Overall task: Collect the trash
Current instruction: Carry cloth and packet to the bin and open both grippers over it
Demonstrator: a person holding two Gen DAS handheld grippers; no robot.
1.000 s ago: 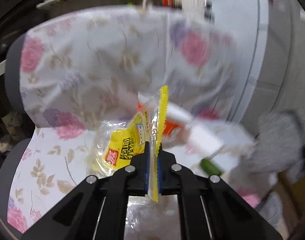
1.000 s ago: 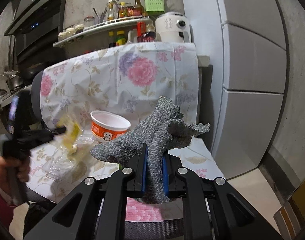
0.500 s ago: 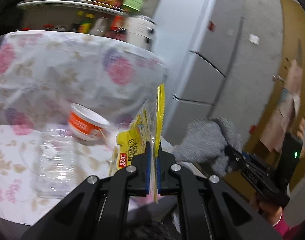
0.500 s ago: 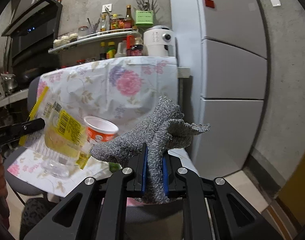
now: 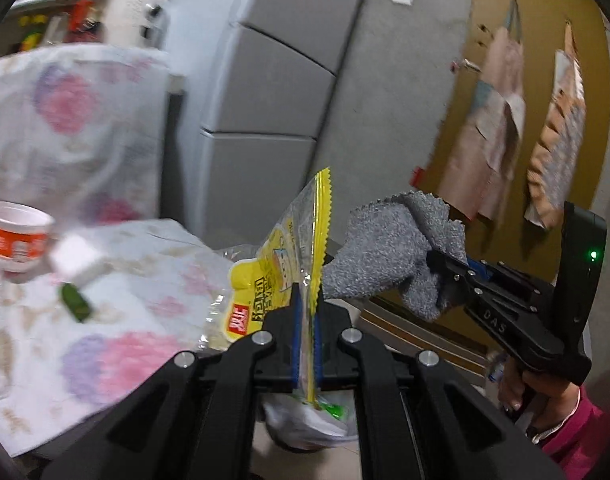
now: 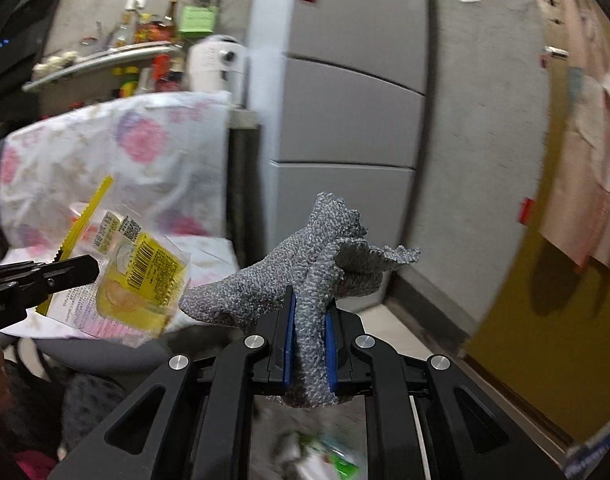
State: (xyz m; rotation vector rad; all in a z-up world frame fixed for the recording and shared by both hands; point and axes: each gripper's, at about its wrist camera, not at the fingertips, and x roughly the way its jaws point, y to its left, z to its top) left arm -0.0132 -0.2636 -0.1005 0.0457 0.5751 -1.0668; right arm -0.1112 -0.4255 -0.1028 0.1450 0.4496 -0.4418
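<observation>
cup [image 5: 15, 236] clear in left view; wrapper [image 6: 135, 276] barcode only in right.

The crinkly plastic snack wrapper [image 5: 283, 264] was bright yellow with clear patches, a red logo block and a zigzag yellow edge; from the right wrist view its back [image 6: 135, 276] showed a black barcode on yellow. The fuzzy knit cloth [image 6: 305, 280] was speckled grey and white. The white chair cover [image 5: 65, 120] on the left had pink and purple flowers. The round paper cup [image 5: 15, 236] was orange with a white rim. The far fridge [image 6: 345, 120] was plain grey, the right wall [image 5: 485, 20] mustard yellow.
</observation>
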